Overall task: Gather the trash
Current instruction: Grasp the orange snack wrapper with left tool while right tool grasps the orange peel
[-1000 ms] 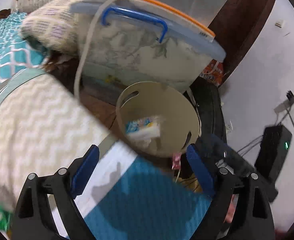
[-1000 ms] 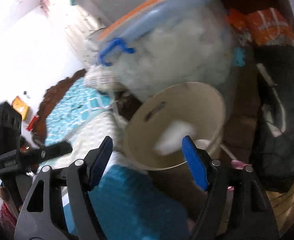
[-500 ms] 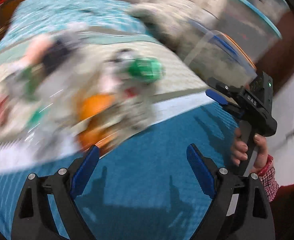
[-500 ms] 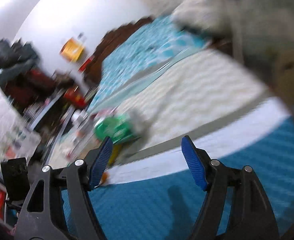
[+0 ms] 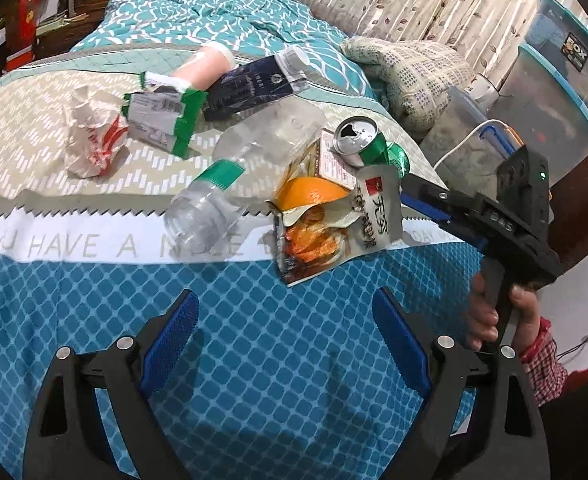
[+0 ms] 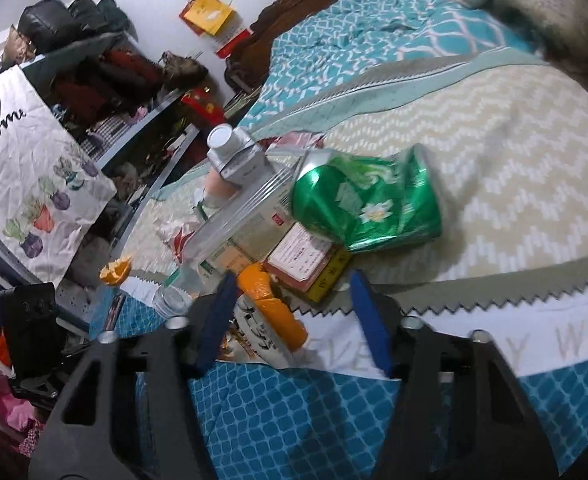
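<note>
Both grippers' fingers spread, empty, green can (image 6: 367, 204) partly hiding box, orange peel (image 6: 272, 300) half behind right finger

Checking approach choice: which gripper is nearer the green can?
Right. The right gripper sits just short of the green can; the left gripper hangs farther back over the blue bedspread.

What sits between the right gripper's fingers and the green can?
In the right wrist view, an orange peel and a red-labelled packet lie between the right gripper and the green can.

Dented green can (image 6: 367, 204) lies sideways beside clear bottle (image 5: 230, 184), wrappers (image 5: 325, 228).
</note>
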Demonstrator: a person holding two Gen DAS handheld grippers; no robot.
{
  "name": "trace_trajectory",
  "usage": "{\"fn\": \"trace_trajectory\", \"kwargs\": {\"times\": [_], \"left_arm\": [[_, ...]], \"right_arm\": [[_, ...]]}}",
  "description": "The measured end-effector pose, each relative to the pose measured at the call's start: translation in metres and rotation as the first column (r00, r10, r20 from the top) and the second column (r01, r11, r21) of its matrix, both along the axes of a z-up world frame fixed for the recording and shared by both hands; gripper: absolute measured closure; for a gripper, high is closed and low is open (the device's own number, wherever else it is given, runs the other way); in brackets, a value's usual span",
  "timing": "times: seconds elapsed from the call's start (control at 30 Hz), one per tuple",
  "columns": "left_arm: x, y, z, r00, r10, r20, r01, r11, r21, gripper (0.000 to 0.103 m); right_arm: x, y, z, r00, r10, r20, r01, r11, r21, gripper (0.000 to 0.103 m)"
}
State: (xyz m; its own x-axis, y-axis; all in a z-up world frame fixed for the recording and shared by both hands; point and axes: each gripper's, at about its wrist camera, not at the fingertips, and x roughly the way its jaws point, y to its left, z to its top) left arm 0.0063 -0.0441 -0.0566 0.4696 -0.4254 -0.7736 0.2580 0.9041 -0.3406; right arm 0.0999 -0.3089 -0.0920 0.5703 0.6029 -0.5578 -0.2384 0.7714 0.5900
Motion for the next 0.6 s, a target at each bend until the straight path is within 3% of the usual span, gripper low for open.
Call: {"fn": "trace_trajectory", "kwargs": {"times": [0.1, 0.3, 0.6], "left_arm": [[-0.004, 0.005, -0.006, 1.0, -0.002, -0.018, 0.002, 1.0, -0.01, 0.019], [0.0, 0.008, -0.001, 0.998, -0.062, 0.002, 0.062, 0.998, -0.017, 0.018], [-0.002, 0.009, -0.001, 0.992, -0.121, 0.02, 0.122, 0.992, -0.028, 0.018]], "right_arm": [[-0.004, 0.014, -0.012, 0.996, 0.074, -0.045, -0.073, 0.997, 0.013, 0.079], [-0.058, 0.062, -0.024, 0.971, 0.231, -0.058, -0.227, 0.971, 0.069, 0.077], [-0.079, 0.014, -0.021, 0.998, -0.001, -0.066, 0.004, 0.999, 0.053, 0.076]]}}
